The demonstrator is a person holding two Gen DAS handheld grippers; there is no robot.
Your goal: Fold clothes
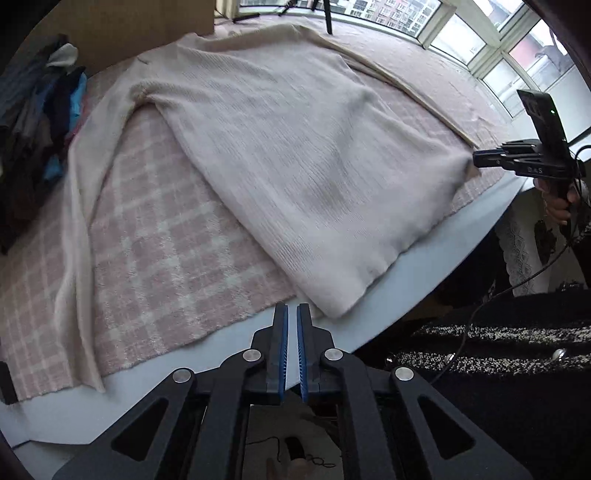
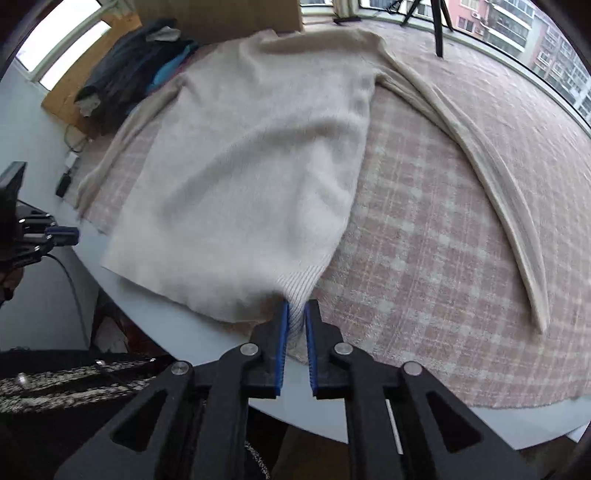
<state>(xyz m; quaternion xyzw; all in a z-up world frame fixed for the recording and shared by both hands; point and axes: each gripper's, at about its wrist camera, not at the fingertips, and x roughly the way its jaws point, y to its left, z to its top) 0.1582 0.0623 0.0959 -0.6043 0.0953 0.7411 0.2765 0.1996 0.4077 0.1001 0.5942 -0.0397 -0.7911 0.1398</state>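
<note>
Now sweater [image 2: 240, 177] hem between right tongs [image 2: 296, 314], beside left tongs [image 1: 292, 312].

light: soft daylight from windows [image 1: 461, 33] beyond the fingers | glare: panes overexposed | shadows: faint | blur: sweater [image 2: 258, 166] smeared in right view | edges: fisheye curvature, dark corners

A pale table [image 1: 424, 266] carries a pink plaid blanket [image 1: 166, 266] under a cream sweater [image 1: 295, 155].

sweater [image 1: 288, 155]: 1 | grippers: 2 | plaid blanket [image 1: 166, 266]: 1 | clothes pile [image 1: 40, 122]: 1
</note>
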